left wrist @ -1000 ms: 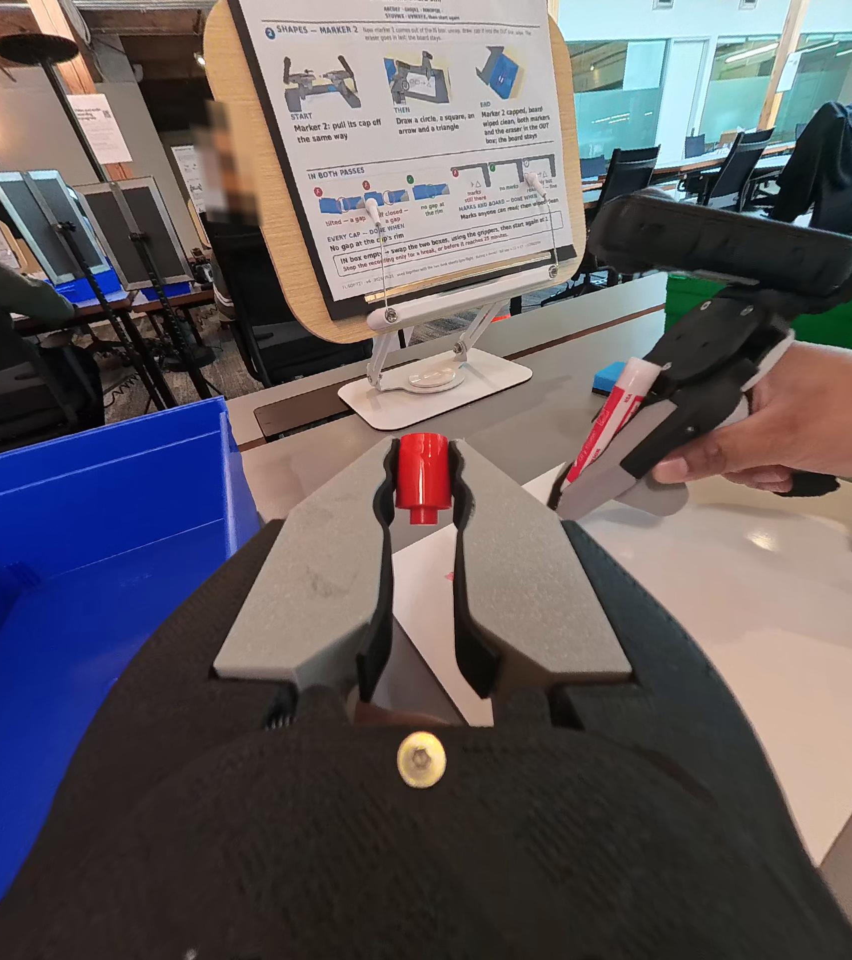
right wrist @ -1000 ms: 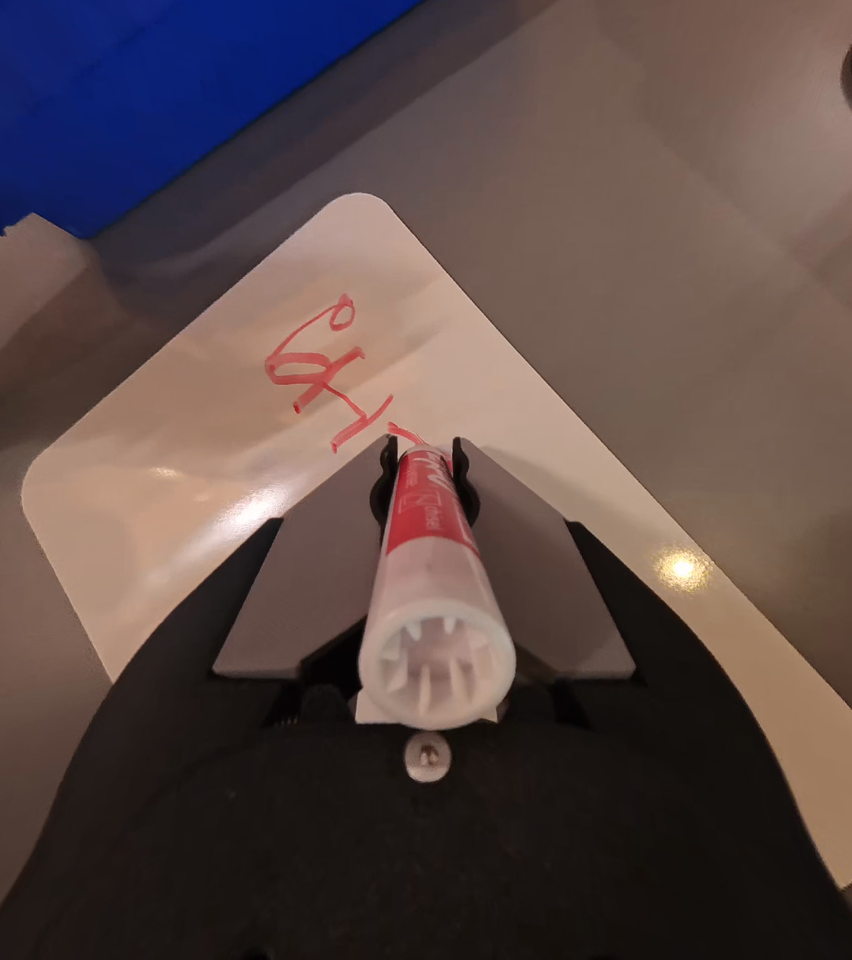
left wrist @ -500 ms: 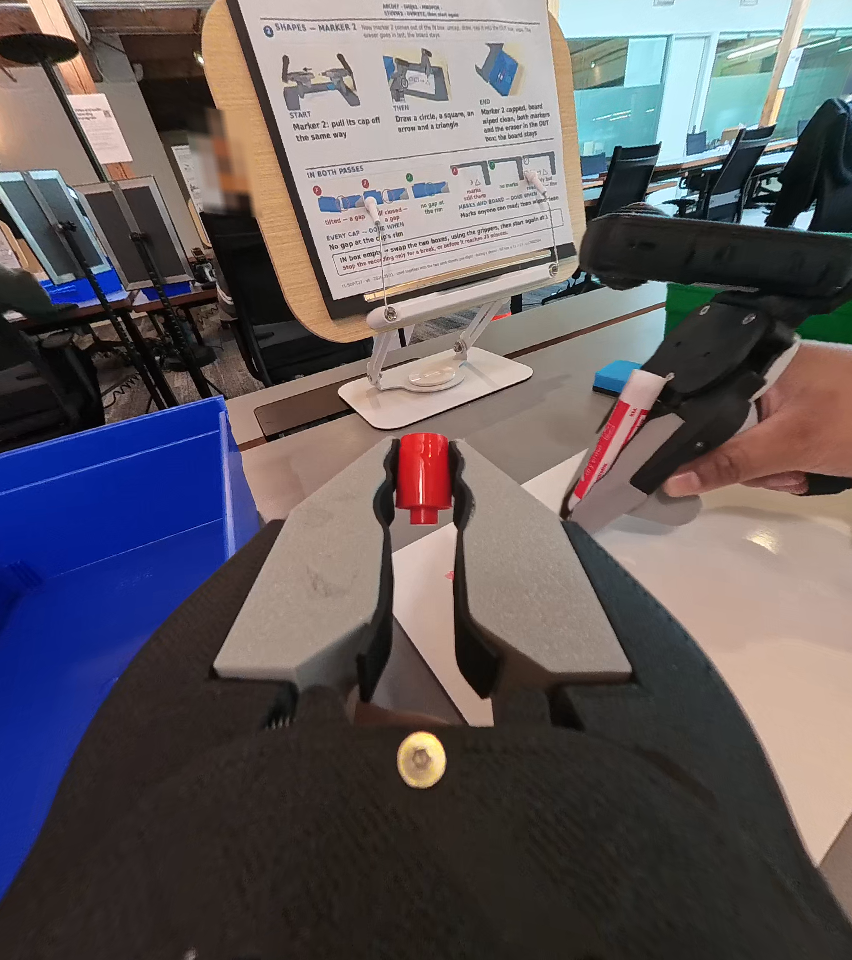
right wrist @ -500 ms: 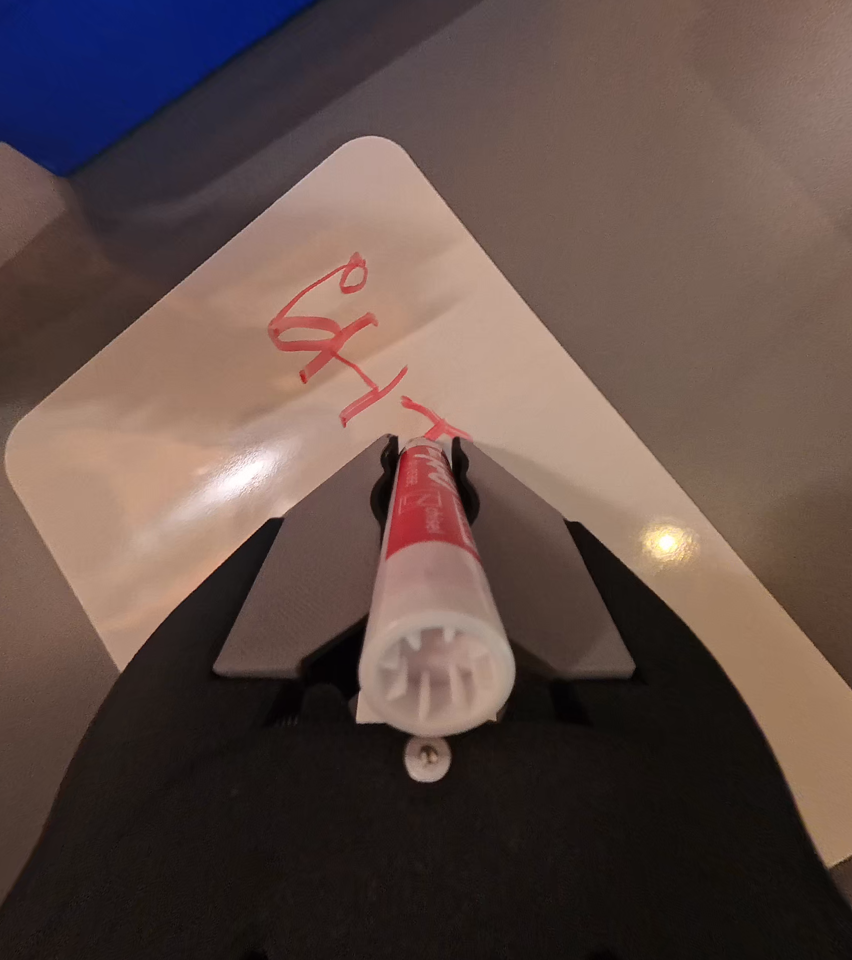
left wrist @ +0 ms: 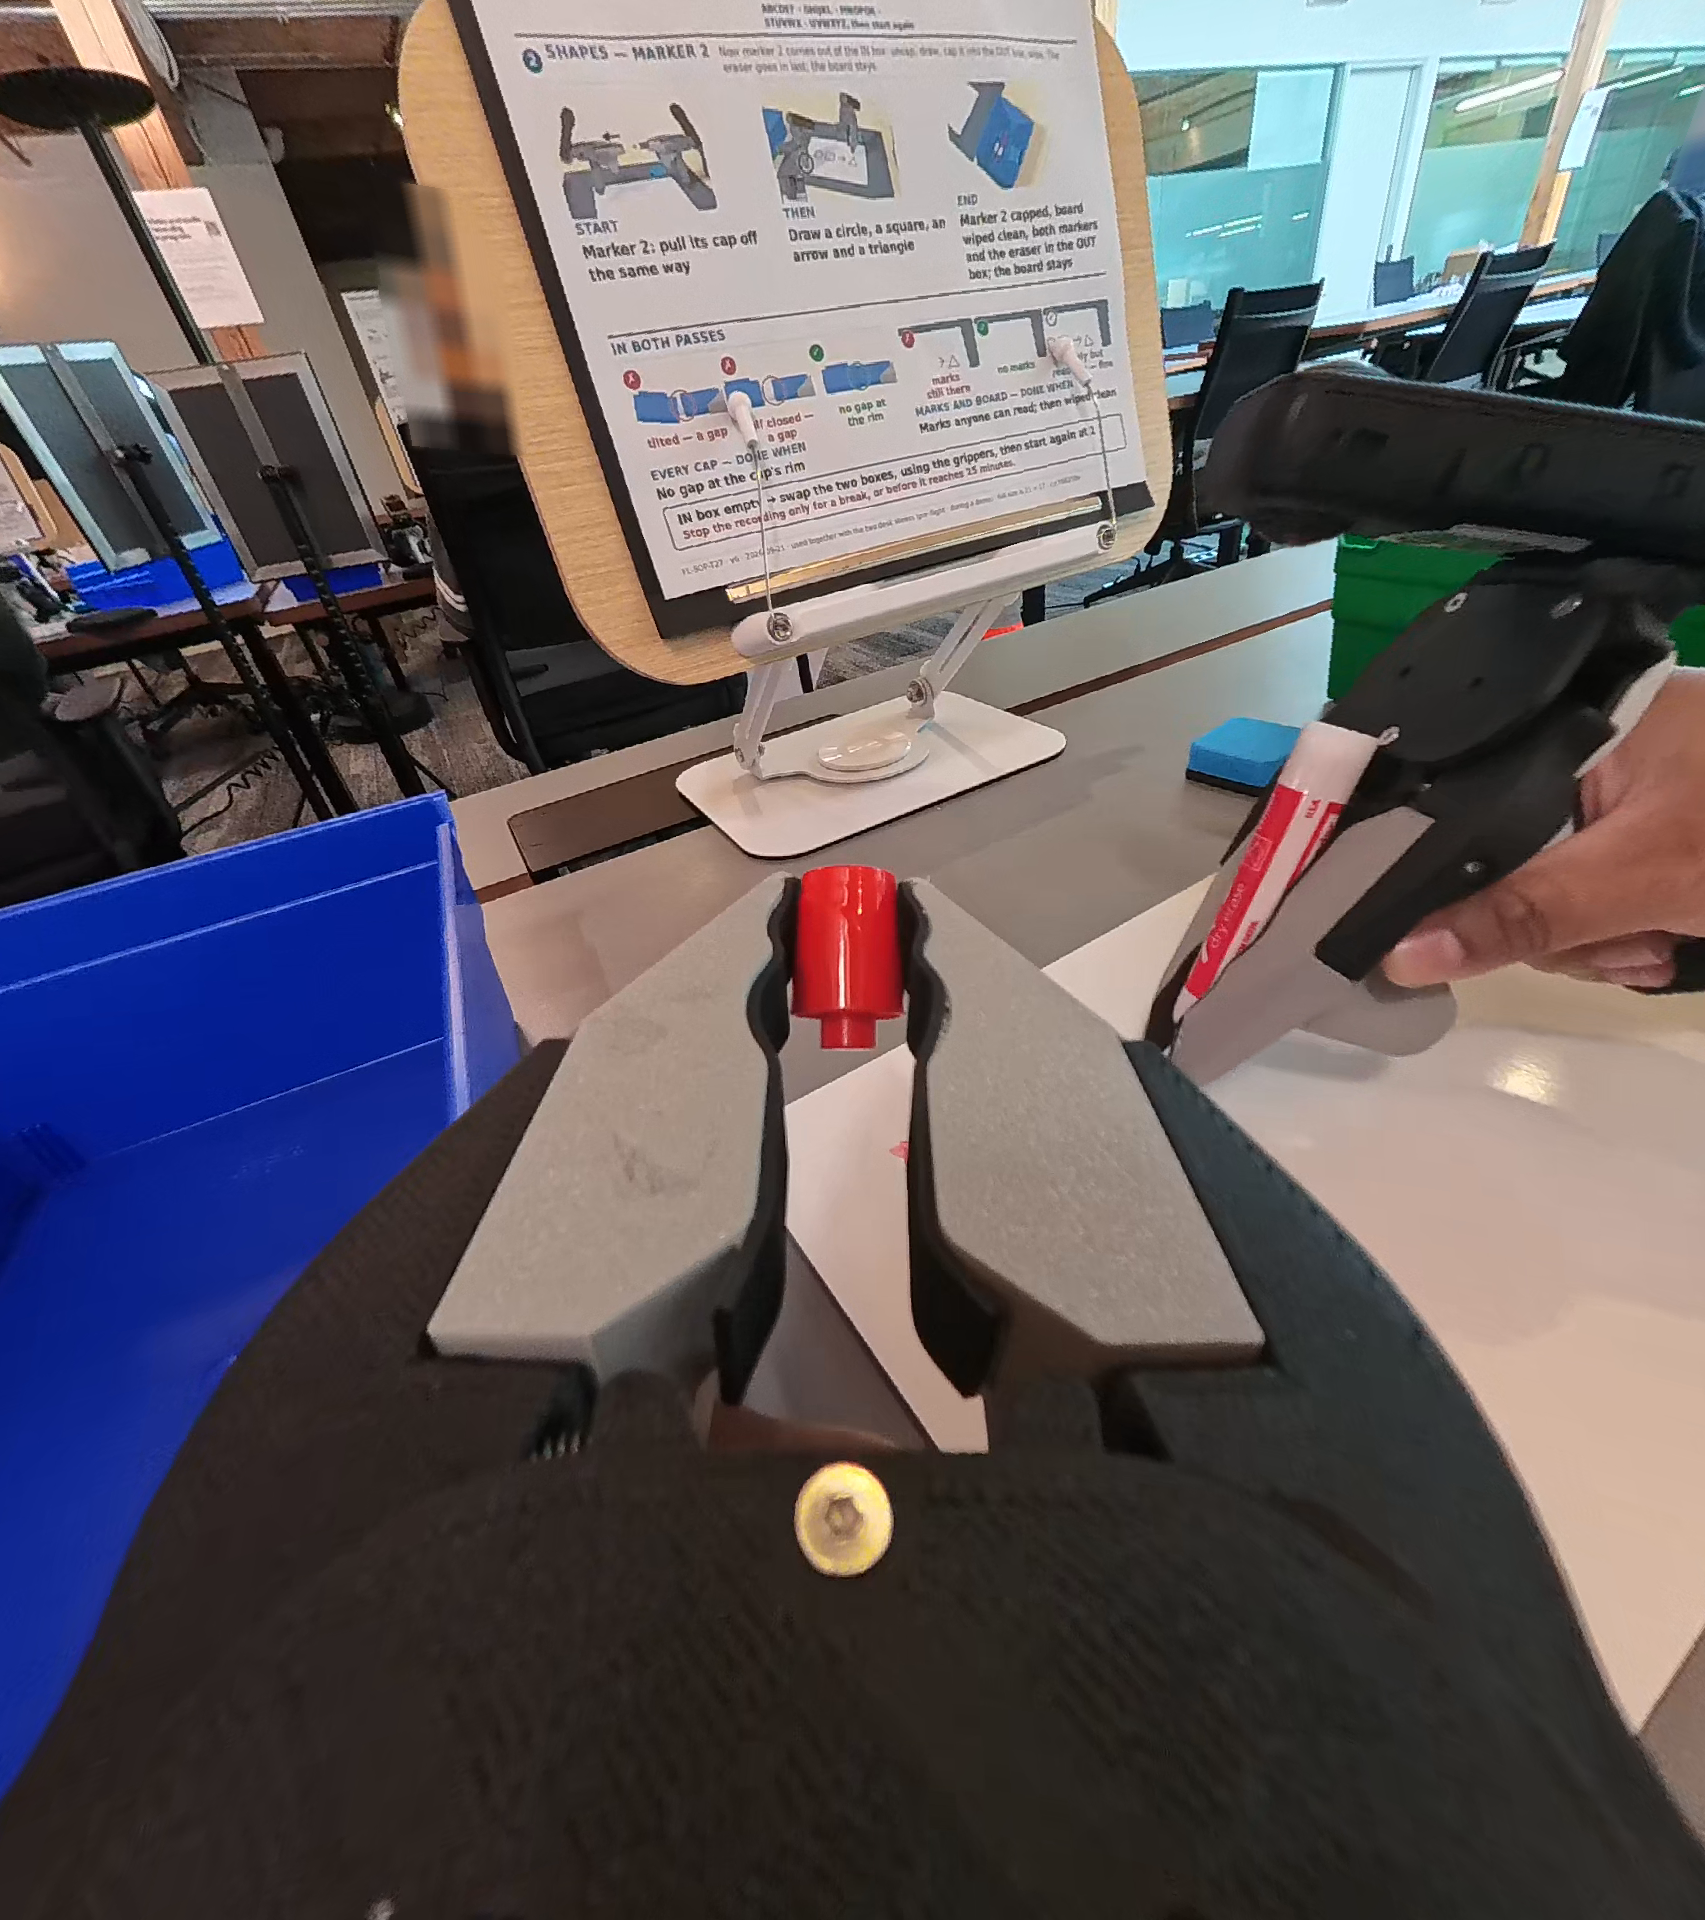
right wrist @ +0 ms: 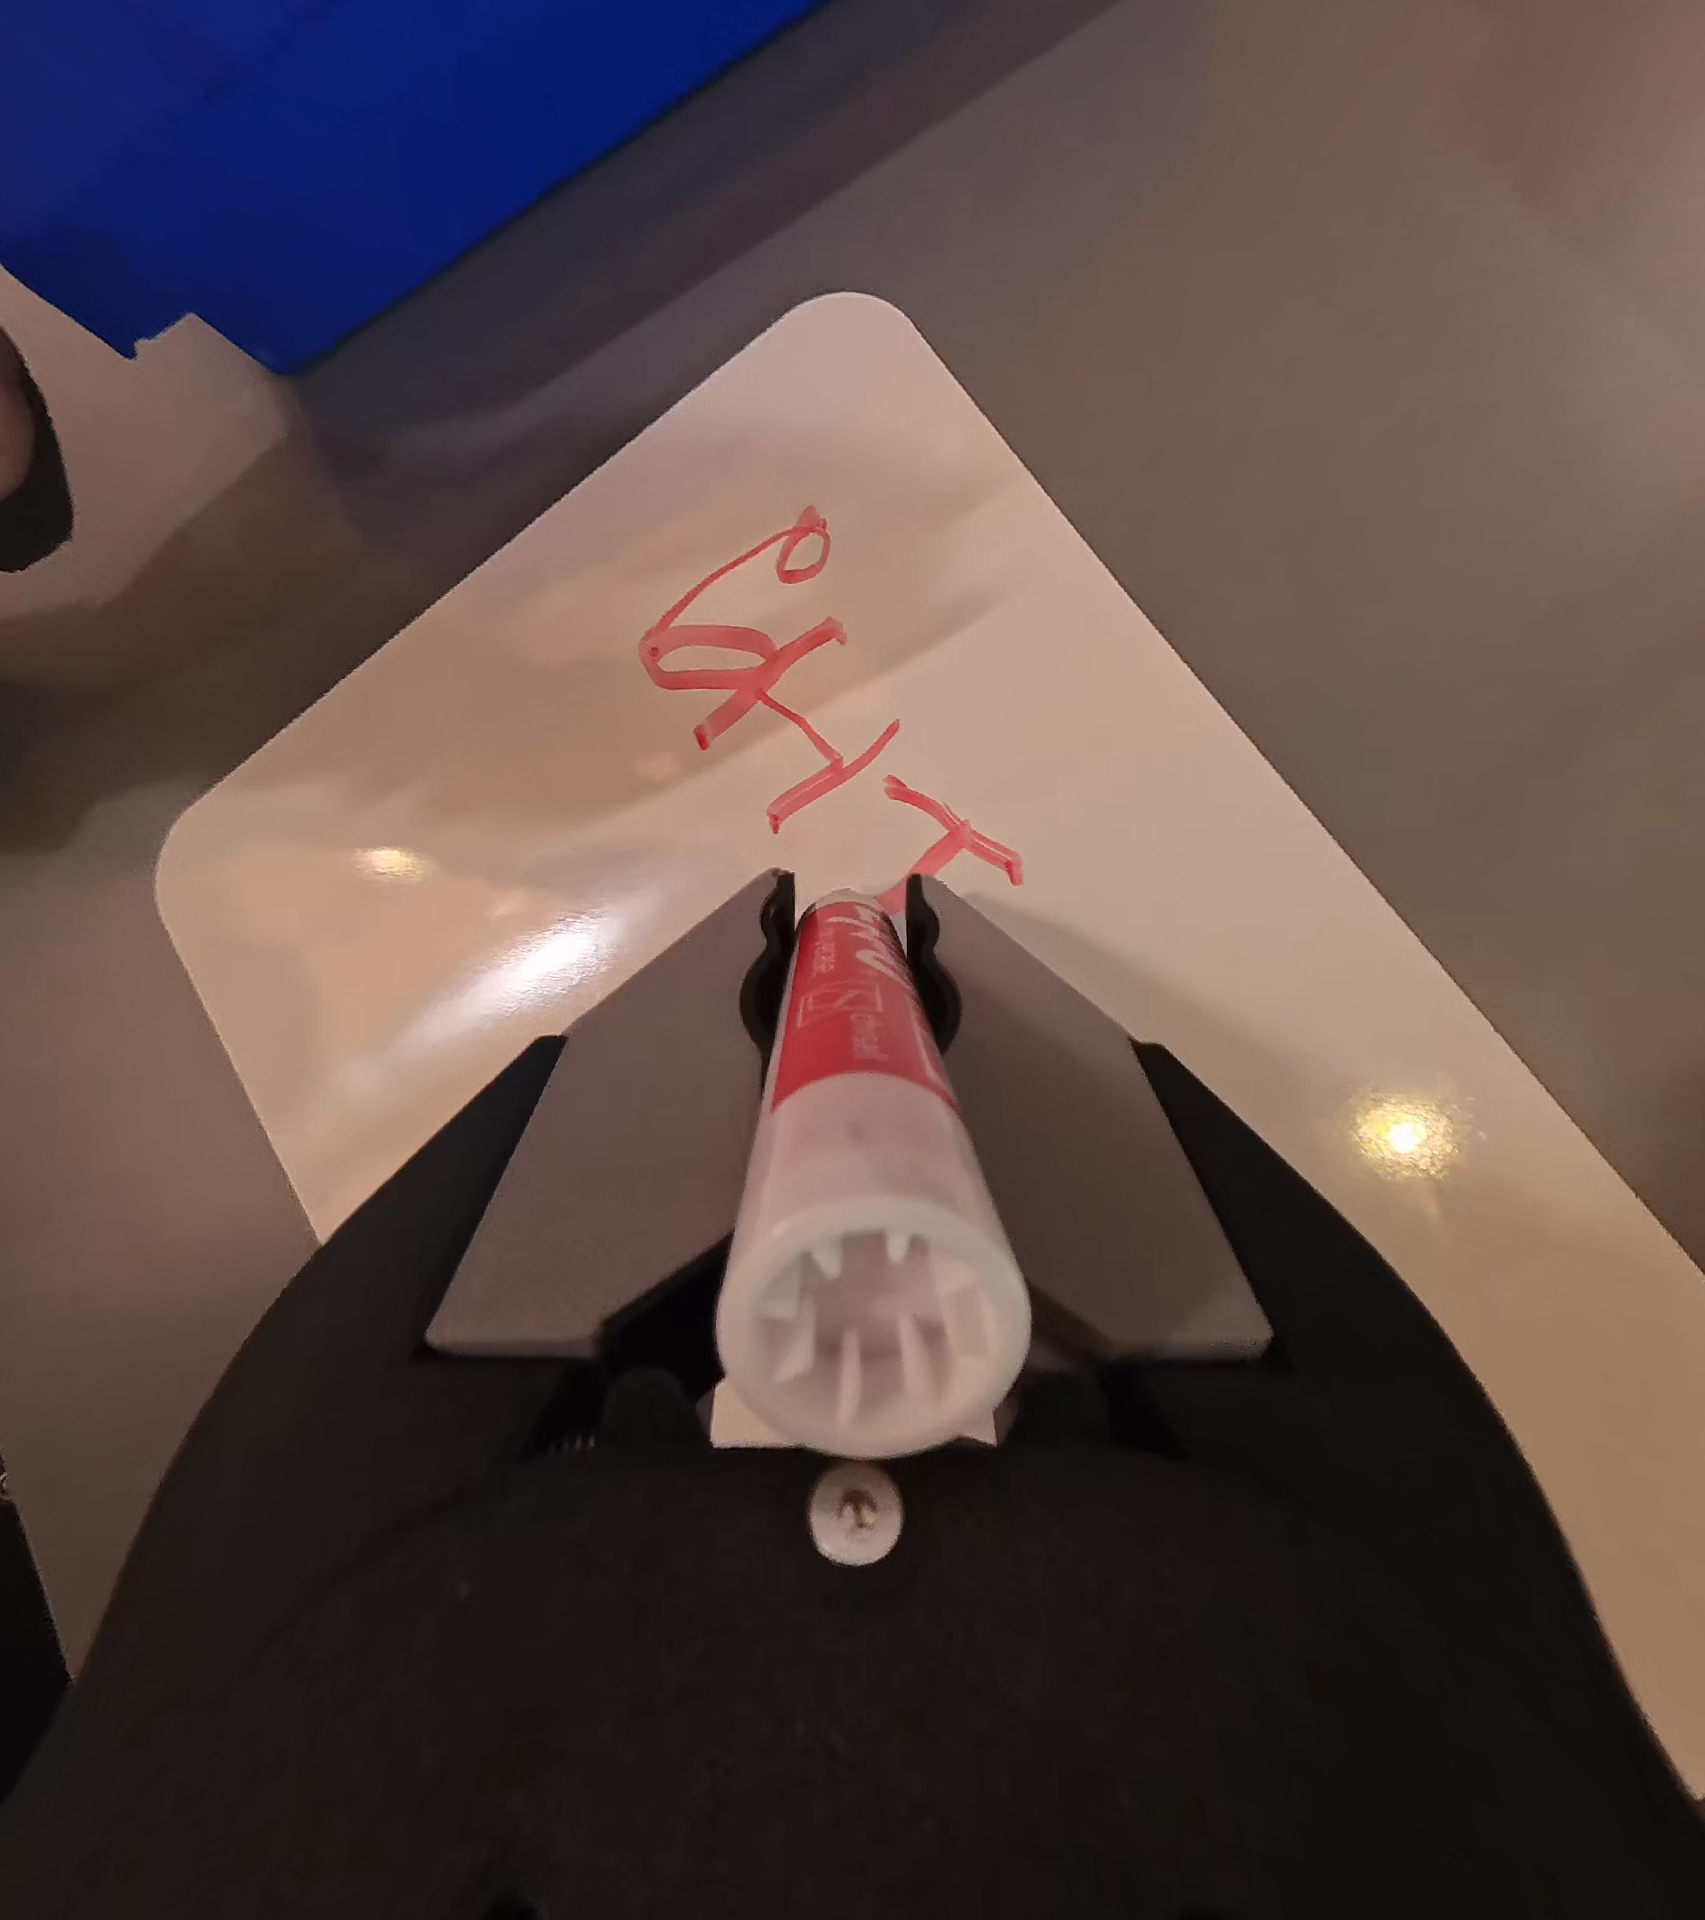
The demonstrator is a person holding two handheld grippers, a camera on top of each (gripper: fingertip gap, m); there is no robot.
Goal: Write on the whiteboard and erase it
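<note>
The whiteboard [right wrist: 1087, 727] lies flat on the grey surface [right wrist: 1450, 364], red marks [right wrist: 796, 686] near its rounded far corner. The right tongs [right wrist: 848, 894] clench a red marker [right wrist: 858, 1039], tip down by the marks. Bare board stretches right. The left tongs [left wrist: 843, 945] grip the red cap [left wrist: 846, 951] beside the blue bin [left wrist: 152, 1039]. A blue eraser [left wrist: 1243, 753] sits beyond.
</note>
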